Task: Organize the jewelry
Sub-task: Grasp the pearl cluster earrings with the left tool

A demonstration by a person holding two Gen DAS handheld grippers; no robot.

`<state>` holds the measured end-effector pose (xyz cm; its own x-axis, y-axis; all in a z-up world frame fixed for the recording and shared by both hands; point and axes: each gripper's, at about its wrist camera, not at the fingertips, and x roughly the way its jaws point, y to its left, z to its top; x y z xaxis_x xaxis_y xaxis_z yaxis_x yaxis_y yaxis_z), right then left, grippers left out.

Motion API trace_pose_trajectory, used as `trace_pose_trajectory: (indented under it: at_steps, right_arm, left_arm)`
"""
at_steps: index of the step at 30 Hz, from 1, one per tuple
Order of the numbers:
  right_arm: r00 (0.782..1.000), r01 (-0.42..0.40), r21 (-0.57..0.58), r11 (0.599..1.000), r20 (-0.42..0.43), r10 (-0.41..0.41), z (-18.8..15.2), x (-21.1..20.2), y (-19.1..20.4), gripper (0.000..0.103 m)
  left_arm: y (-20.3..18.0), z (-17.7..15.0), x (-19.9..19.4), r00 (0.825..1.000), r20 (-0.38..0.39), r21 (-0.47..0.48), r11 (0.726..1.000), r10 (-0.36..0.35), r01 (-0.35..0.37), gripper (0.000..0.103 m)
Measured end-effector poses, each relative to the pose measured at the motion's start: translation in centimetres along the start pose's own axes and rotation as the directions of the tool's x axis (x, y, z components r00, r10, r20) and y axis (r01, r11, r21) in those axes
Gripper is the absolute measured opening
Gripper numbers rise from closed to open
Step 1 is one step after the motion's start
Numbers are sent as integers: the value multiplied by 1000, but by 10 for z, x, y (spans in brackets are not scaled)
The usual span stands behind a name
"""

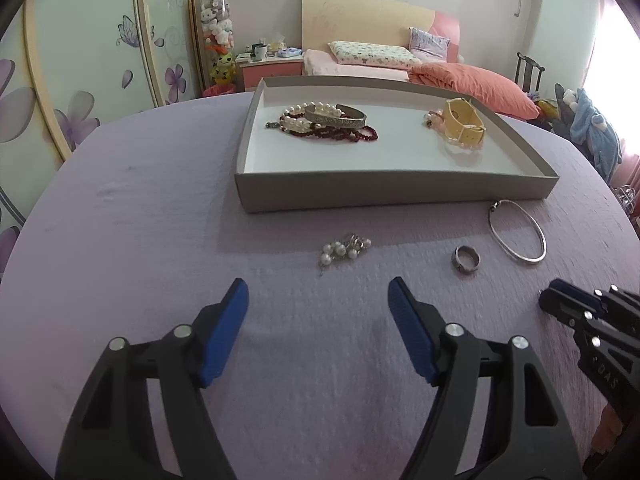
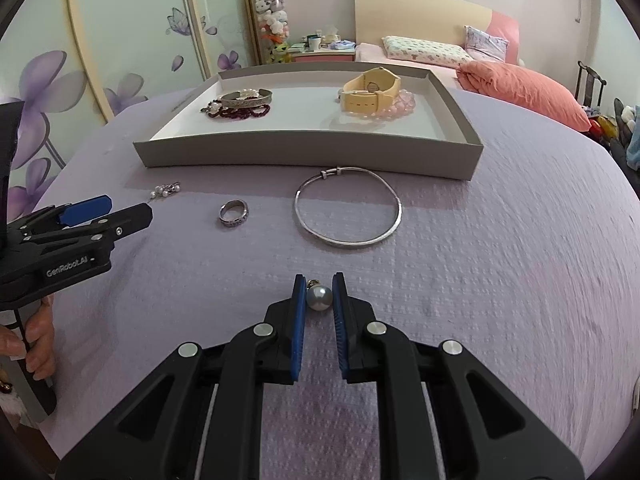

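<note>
Right wrist view: right claw [image 2: 319, 280] pinches pearl pendant [image 2: 319, 298], loop pointing away

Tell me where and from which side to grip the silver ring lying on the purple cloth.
The silver ring lies flat on the purple cloth, hole facing up, apart from the bangle and the pearl cluster. Probably best to come from above and pinch across the band's outer edges. A level approach from the side would likely just push it along the cloth.

Lilac textured cloth [image 2: 480, 280], grey tray [image 2: 304, 156], yellow watch [image 2: 370, 90], blue-padded jaws.
</note>
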<state>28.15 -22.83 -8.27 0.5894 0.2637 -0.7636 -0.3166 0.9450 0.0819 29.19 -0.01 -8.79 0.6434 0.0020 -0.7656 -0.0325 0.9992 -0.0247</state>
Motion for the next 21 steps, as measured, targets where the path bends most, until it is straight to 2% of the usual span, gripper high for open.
trace_pose_trajectory:
  at_steps: [10, 13, 15, 16, 17, 21]
  right_arm:
    - [1000, -14, 11, 1000, 1, 14, 0, 0, -4, 14]
    - [1000, -15, 12, 1000, 1, 15, 0, 0, -4, 14]
    - [1000, -16, 13, 1000, 0, 16, 0, 0, -5, 14]
    - [1000, -16, 13, 1000, 0, 16, 0, 0, -4, 14]
    - [1000, -16, 13, 1000, 1, 16, -1, 0, -4, 14]
    - [1000, -19, 18, 1000, 1, 19, 0, 0, -5, 14]
  left_arm:
    - [-16, 19, 23, 999, -30, 21, 999, 30, -30, 51]
    - [-20, 22, 25, 999, -27, 24, 999, 34, -33, 44]
    - [-23, 23, 26, 999, -24, 33, 999, 35, -34, 27]
    - [-24, 24, 26, 999, -23, 41, 998, 37, -36, 24]
    - [-26, 24, 26, 999, -22, 50, 998, 36, -34, 15]
    - [-27, 23, 25, 1000, -20, 56, 998, 23, -22, 12]
